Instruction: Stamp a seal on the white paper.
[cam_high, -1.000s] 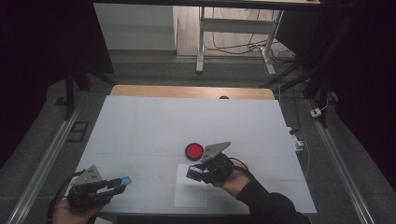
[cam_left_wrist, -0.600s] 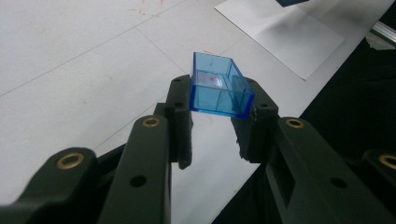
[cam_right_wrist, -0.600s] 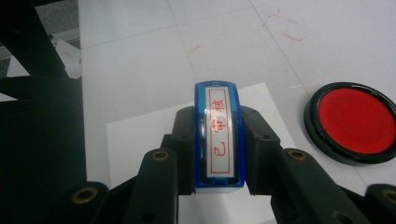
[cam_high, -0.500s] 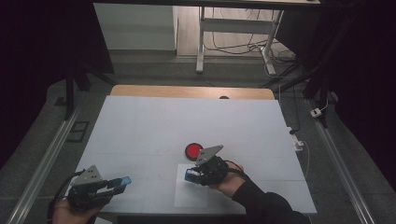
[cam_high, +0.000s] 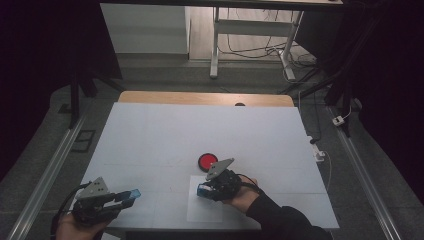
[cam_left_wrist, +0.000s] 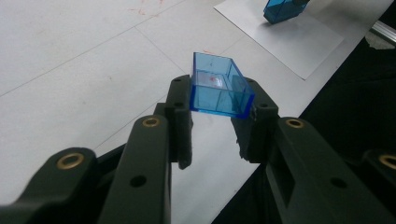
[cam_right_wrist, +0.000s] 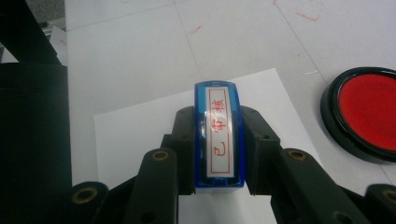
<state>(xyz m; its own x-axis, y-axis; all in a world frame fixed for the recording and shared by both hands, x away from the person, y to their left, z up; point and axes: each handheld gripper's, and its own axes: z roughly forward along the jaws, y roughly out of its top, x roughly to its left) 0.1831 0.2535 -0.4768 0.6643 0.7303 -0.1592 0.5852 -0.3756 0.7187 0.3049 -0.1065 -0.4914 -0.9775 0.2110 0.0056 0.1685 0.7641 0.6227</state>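
Observation:
My right gripper is shut on a blue stamp with a white label printed in red characters. In the high view the right gripper holds the stamp low over a white paper sheet; whether it touches the sheet I cannot tell. A round red ink pad lies just behind the sheet, and it is at the right of the right gripper view. My left gripper is shut on a clear blue cap, held at the table's near left corner.
A white table top with a wooden strip along its far edge carries everything. Metal rails run along the floor on both sides. The table's near edge lies close under both hands. The left gripper view has the far stamp on the sheet.
The right gripper with the stamp has sunk a little and shifted left toward the paper sheet. The left gripper has stayed put with the cap.

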